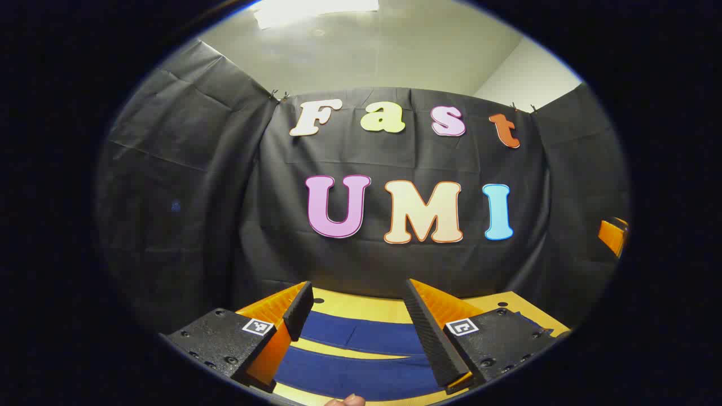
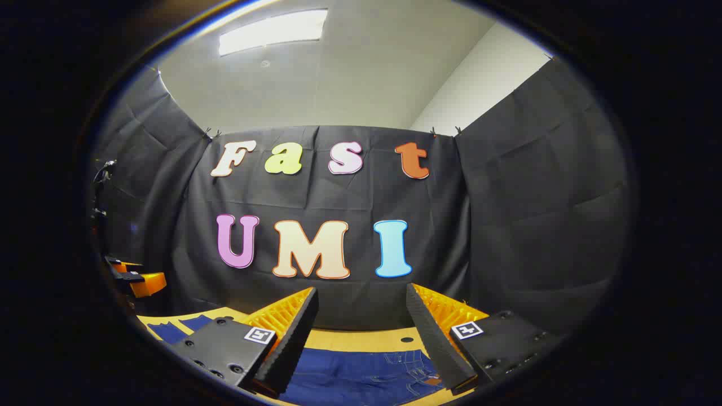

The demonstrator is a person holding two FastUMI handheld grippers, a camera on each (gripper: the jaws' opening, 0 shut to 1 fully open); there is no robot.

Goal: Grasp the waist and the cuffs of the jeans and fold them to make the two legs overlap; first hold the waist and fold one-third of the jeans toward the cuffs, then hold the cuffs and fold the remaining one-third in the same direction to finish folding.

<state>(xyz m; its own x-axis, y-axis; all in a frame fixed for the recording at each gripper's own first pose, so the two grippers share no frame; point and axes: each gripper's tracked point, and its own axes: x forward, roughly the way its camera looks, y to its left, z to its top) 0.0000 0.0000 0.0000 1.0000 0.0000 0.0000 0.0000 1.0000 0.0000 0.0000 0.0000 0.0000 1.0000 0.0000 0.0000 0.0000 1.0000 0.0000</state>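
In the left gripper view, a fingertip (image 1: 350, 400) of a person showed at the very bottom edge. Just above it, the left gripper (image 1: 358, 296) was held with its two fingers spread wide apart, gripping nothing. Between and below those fingers lay the jeans (image 1: 361, 372), one pair, spread flat on a yellow table (image 1: 361, 304). Two dark blue legs ran side by side across the view, with a narrow strip of table showing between them. Beyond the table hung the black cloth wall (image 1: 186, 197), and above it a pale ceiling with one bright light panel (image 1: 316, 11).

In the right gripper view, the right gripper (image 2: 361, 296) also stood open, its two fingers well apart and holding nothing. Under it lay the waist end of the jeans (image 2: 361, 378), with pocket stitching visible. Farther off at the left edge, the legs reached away along the table (image 2: 361, 340), and the other gripper (image 2: 135, 279) showed above them. Behind stood the cloth wall (image 2: 536, 214) and one ceiling light (image 2: 271, 31).
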